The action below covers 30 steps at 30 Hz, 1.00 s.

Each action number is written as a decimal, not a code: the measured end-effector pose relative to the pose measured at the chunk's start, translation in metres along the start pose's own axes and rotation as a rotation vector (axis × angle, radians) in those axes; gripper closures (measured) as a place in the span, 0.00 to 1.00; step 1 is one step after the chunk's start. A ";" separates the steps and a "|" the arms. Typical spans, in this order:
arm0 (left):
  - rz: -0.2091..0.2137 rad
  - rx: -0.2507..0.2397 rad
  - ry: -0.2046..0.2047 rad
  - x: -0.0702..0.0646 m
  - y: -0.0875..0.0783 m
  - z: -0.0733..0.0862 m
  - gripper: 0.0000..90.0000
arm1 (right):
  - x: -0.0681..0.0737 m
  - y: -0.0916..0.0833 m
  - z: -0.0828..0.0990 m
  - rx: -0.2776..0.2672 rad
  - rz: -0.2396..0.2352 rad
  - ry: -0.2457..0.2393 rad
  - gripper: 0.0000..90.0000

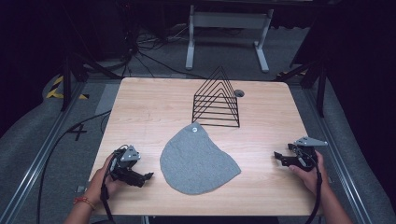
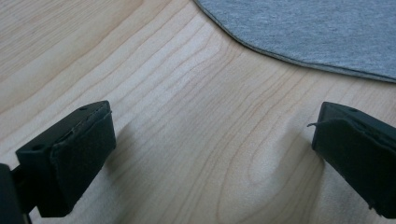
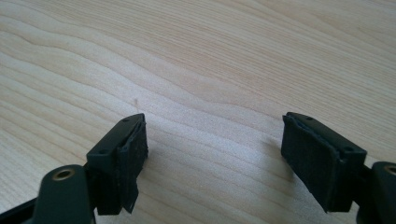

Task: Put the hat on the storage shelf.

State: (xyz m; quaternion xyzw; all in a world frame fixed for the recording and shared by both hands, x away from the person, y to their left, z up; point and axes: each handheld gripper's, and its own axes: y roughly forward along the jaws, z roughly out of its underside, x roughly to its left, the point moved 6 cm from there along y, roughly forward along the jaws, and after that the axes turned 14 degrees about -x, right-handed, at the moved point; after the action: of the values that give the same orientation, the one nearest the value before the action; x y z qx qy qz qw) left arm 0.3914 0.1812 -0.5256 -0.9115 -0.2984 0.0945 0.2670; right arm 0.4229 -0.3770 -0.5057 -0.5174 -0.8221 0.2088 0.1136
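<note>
**Grey cloth on the counter, a gripper parked at each side**

A dark room with grey carpet surrounds a pale wood counter (image 1: 140,107); cables (image 1: 140,56) trail over the floor behind it, and the white legs of a frame (image 1: 229,35) stand further back. Black-and-yellow tape (image 1: 58,88) marks the floor at the far left.

A flat grey cloth (image 1: 196,161), rounded with a point toward the far side, lies in the middle of the near half. A small round tag (image 1: 194,129) sits at that point. Just beyond it stands a black wire rack (image 1: 216,100) of nested triangles, upright, with a small round hole (image 1: 239,93) in the counter close to its far right corner.

The left gripper (image 1: 148,176) rests low on the counter near the cloth's left edge, held in the left hand (image 1: 100,179), its jaws wide apart and holding nothing; in the left gripper view bare wood lies between them and the cloth's hem (image 2: 299,60) curves just ahead. The right gripper (image 1: 276,157), in the right hand (image 1: 308,172), sits well right of the cloth, jaws also spread wide over bare wood and empty. Nothing lies between either gripper and the cloth
</note>
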 end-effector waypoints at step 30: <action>-0.046 -0.090 0.025 -0.036 0.006 -0.037 0.30 | 0.120 0.007 -0.041 -0.084 -0.420 -0.212 0.73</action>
State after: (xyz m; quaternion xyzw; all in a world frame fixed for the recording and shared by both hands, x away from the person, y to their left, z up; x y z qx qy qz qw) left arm 0.3777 0.1393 -0.4973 -0.9166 -0.3198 0.0636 0.2314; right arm 0.3927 -0.2571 -0.4763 -0.3146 -0.9269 0.1993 0.0461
